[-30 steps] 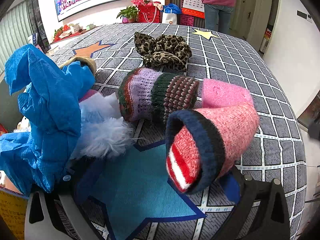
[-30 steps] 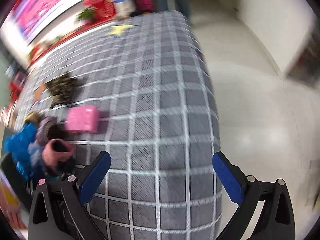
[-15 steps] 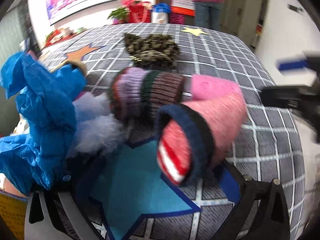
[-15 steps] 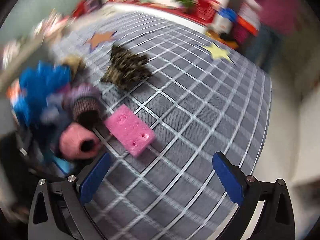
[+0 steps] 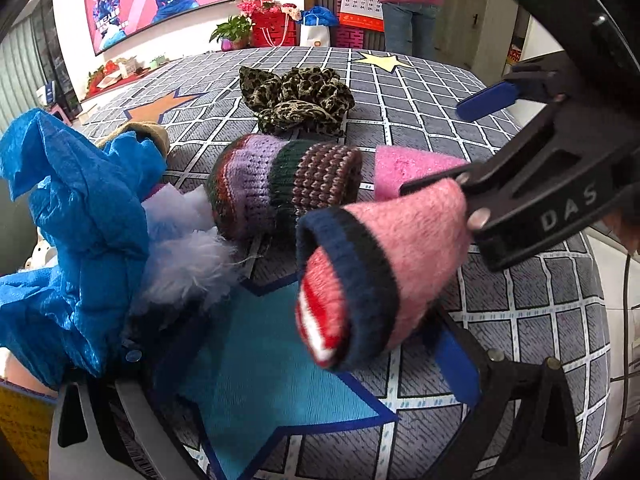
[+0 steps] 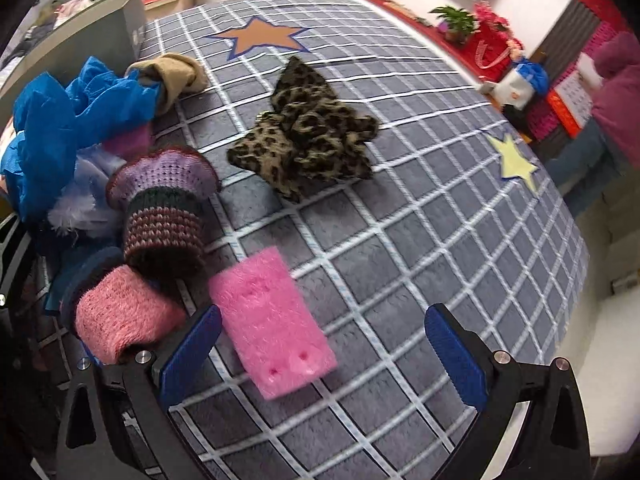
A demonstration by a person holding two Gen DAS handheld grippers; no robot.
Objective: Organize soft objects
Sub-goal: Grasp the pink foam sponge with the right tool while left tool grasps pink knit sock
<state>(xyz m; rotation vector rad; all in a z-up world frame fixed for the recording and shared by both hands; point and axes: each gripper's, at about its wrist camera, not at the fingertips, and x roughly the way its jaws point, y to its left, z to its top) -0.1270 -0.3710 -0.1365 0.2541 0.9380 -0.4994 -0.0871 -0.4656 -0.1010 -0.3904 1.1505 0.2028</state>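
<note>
The pink foam block (image 6: 272, 322) lay flat on the grey grid-patterned cloth (image 6: 420, 216), just ahead of the right gripper (image 6: 322, 354), its near end between the two blue pads, closer to the left-hand pad and not yet pinched; its long axis ran roughly away from the camera, angled a bit up-left, so the short width faced the jaws. That gripper was wide open and held nothing. Judged: the block was the likely next pick and the right hand was clearly the nearer one; it needed only a short push forward, then a close across the width. In the left wrist view the same block (image 5: 412, 170) sat behind the pink knit sleeve (image 5: 384, 276), with the right gripper (image 5: 516, 136) reaching in from the right side. The left gripper (image 5: 304, 356) stood spread; the sleeve seemed to rest against its right finger, but whether that was contact or overlap I could not tell. The striped knit cuff (image 6: 164, 216) lay just beside the block's far end, the sleeve just beside the left-hand pad, so a brushed neighbour was a risk. Further out: leopard-print cloth (image 6: 312, 140) well apart up the table, crumpled blue plastic (image 6: 68, 120), white fluff (image 5: 188, 256) and a tan knit piece (image 6: 172, 74) at the left.
</note>
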